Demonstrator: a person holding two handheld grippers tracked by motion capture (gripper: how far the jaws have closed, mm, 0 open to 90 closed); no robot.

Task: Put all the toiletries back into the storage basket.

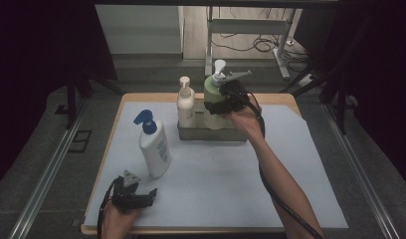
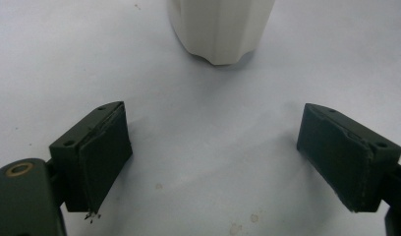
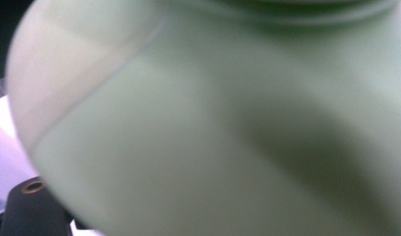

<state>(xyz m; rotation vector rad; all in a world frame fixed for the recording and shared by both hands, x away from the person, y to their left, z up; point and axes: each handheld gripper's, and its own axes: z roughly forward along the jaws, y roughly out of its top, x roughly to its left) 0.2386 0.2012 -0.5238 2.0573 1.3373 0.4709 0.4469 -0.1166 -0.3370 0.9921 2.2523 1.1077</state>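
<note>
A pale green pump bottle (image 1: 211, 87) with a white pump head stands upright over the right half of a metal tray (image 1: 211, 133) at the back of the table. My right gripper (image 1: 217, 106) is shut on its body from the right side. In the right gripper view the green bottle (image 3: 228, 128) is pressed close and blurred, hiding most of the jaws. A cream pump bottle (image 1: 185, 103) stands in the tray's left half. My left gripper (image 1: 151, 193) rests open near the front left edge. Its jaws point at the base of a white bottle (image 2: 220, 29) with a blue pump (image 1: 146, 121).
A pale sheet (image 1: 216, 184) covers the wooden table (image 1: 141, 97). Metal rails run along the floor on both sides, and a desk frame with cables stands behind the table. The right forearm and its cable cross the sheet's right half.
</note>
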